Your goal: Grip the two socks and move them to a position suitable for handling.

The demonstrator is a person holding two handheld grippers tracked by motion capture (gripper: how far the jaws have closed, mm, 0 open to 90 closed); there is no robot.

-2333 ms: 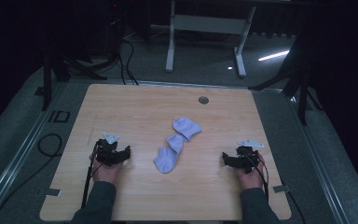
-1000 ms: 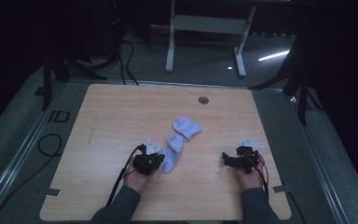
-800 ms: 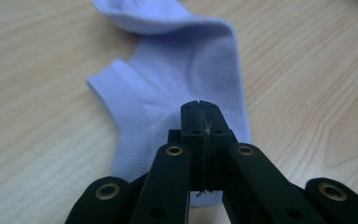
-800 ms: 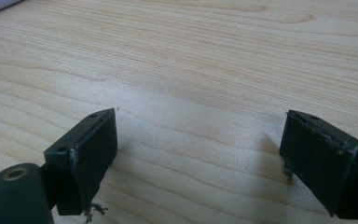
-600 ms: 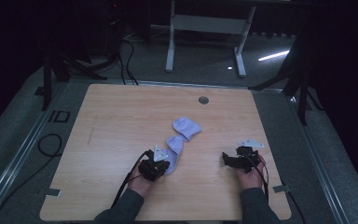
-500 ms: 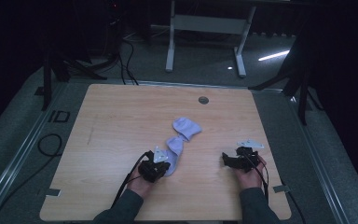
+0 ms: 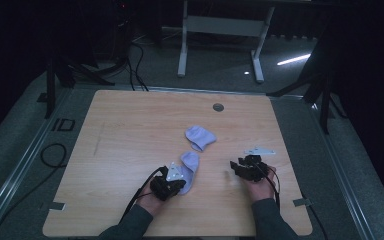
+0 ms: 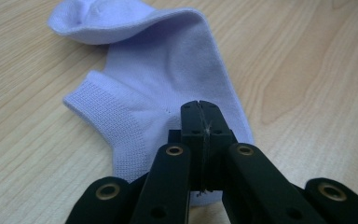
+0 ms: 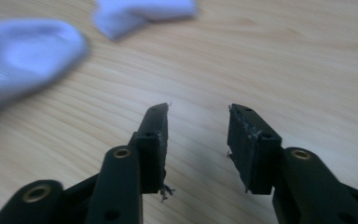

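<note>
Two pale lilac ankle socks lie mid-table: the nearer sock (image 7: 190, 166) and the farther sock (image 7: 200, 137). My left gripper (image 7: 179, 181) is shut, its tips pressed together and resting over the heel of the nearer sock (image 8: 158, 79); no fabric shows between the left gripper (image 8: 200, 109) tips. My right gripper (image 7: 235, 168) hovers low over bare wood to the right of the socks. In the right gripper view the gripper (image 9: 198, 122) has just been closing its jaws, which still stand apart with nothing between them. Both socks (image 9: 23, 51) (image 9: 144, 11) are blurred to its upper left.
The wooden table (image 7: 130, 130) has a round cable grommet (image 7: 218, 107) near its far edge. Cables trail from both grippers toward the front edge. A desk frame (image 7: 220, 25) stands on the dark floor beyond the table.
My left gripper came from the table's left to the nearer sock and has settled there. My right gripper has shifted a little left toward the socks.
</note>
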